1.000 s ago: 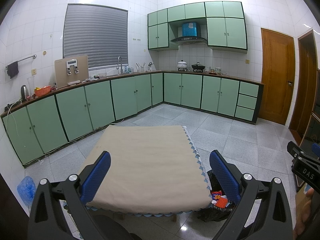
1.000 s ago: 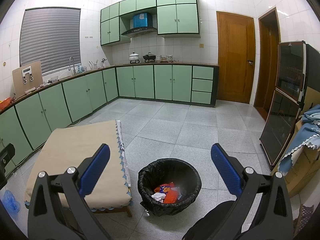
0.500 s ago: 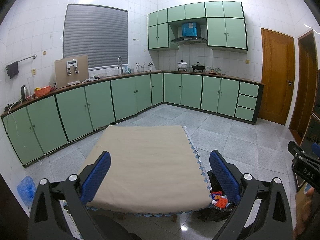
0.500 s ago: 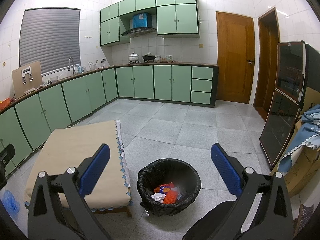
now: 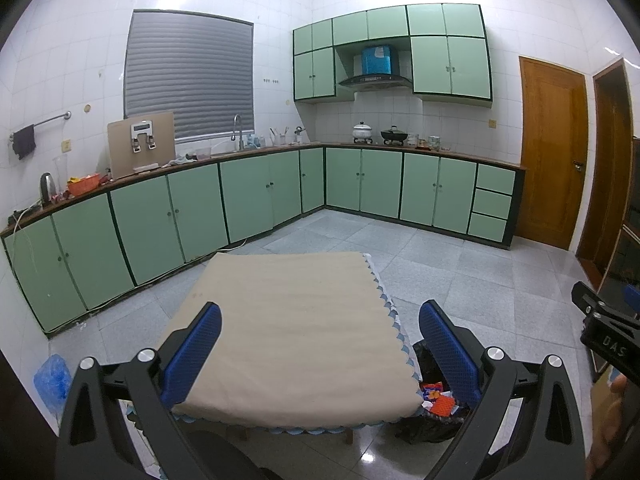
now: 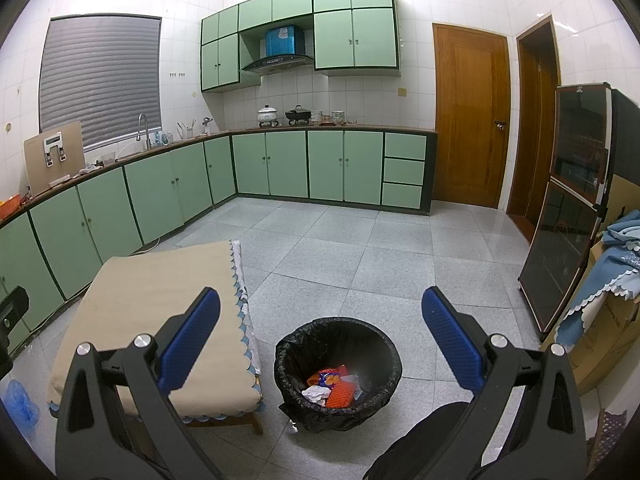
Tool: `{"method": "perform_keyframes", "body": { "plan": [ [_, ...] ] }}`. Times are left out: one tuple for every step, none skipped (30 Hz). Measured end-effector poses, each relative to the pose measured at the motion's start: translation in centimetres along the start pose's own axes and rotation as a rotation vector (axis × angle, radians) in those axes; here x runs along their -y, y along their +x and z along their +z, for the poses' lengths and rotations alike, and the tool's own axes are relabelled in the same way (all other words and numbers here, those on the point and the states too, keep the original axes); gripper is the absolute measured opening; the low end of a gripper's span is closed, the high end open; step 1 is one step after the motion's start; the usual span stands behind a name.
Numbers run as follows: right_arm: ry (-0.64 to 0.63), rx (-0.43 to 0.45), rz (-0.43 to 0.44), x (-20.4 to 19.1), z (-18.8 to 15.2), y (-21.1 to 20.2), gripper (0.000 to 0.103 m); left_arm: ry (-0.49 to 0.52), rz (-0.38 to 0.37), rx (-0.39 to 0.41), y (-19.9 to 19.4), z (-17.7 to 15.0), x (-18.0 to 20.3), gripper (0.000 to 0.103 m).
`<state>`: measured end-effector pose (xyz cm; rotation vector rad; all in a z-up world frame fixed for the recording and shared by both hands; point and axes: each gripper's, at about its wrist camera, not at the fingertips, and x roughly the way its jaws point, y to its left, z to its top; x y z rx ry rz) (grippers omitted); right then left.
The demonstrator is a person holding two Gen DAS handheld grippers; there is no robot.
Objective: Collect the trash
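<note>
A round bin with a black liner [image 6: 338,372] stands on the floor right of a low table. Orange, red and white trash [image 6: 332,386] lies inside it. In the left wrist view the bin [image 5: 430,408] is partly hidden behind the table's right corner. My right gripper [image 6: 320,336] is open and empty, held above the bin. My left gripper [image 5: 320,344] is open and empty, held above the table with the beige cloth [image 5: 292,320]. Nothing lies on the cloth.
Green kitchen cabinets [image 5: 168,216] run along the left and far walls. A dark glass cabinet [image 6: 568,208] and a box with blue cloth [image 6: 608,280] stand at the right. A blue plastic bag [image 5: 50,380] lies on the floor at the left. Two wooden doors [image 6: 470,120] are at the far right.
</note>
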<state>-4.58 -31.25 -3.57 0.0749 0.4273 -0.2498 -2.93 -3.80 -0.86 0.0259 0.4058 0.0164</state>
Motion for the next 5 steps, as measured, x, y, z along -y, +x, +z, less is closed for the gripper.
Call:
{"method": "perform_keyframes", "body": {
  "plan": [
    [-0.001,0.000,0.000,-0.03,0.06,0.06,0.098,0.004,0.003,0.002,-0.03,0.03,0.00,0.097],
    [-0.002,0.002,0.000,0.00,0.04,0.04,0.098,0.007,0.002,0.002,-0.03,0.08,-0.01,0.097],
    [-0.003,0.003,0.000,0.01,0.00,0.03,0.098,0.006,0.001,0.001,-0.07,0.02,0.02,0.097],
    [-0.003,0.003,-0.002,-0.06,-0.10,0.04,0.098,0.004,-0.002,0.001,-0.08,0.01,0.04,0.097],
    [-0.003,0.003,-0.002,-0.06,-0.11,0.04,0.098,0.004,-0.001,0.001,-0.09,0.04,0.00,0.097]
  ]
}}
